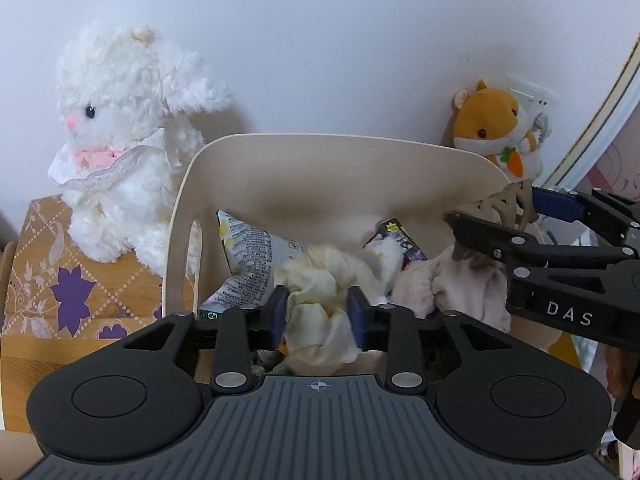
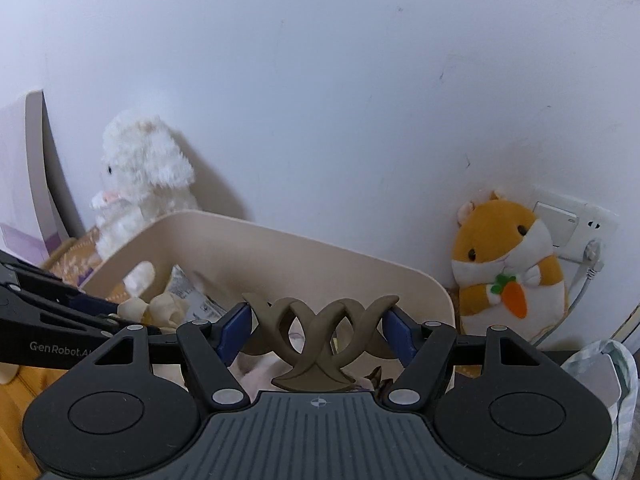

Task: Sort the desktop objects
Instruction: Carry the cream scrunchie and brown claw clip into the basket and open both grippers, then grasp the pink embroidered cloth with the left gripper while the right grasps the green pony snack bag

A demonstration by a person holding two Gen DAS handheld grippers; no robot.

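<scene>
Cream fabric, a scrunchie [image 1: 320,312], sat between the blue pads of the left gripper [image 1: 319,314], which hung over the open top of a beige bin [image 1: 320,148]. Its jaws stood fairly narrow, with the cloth bunched between them and touching both pads (whether they pressed on it or merely flanked it I could not tell). Just ahead of those fingertips, inside the bin, lay a printed packet [image 1: 248,248], a small dark carton [image 1: 400,240] and a pale pink cloth [image 1: 460,288].

To the right of the left tool, the right gripper [image 2: 318,330] held a brown hair claw [image 2: 320,332] crosswise, its jaws set wide with a pad against each end of the claw. It too hovered above the bin's near edge.

Beyond the bin, against the white wall, a white plush rabbit [image 1: 120,140] sat ahead and to the left on a patterned box [image 1: 52,280], and an orange plush hamster [image 2: 508,268] stood ahead and to the right, beside a wall socket [image 2: 576,228].
</scene>
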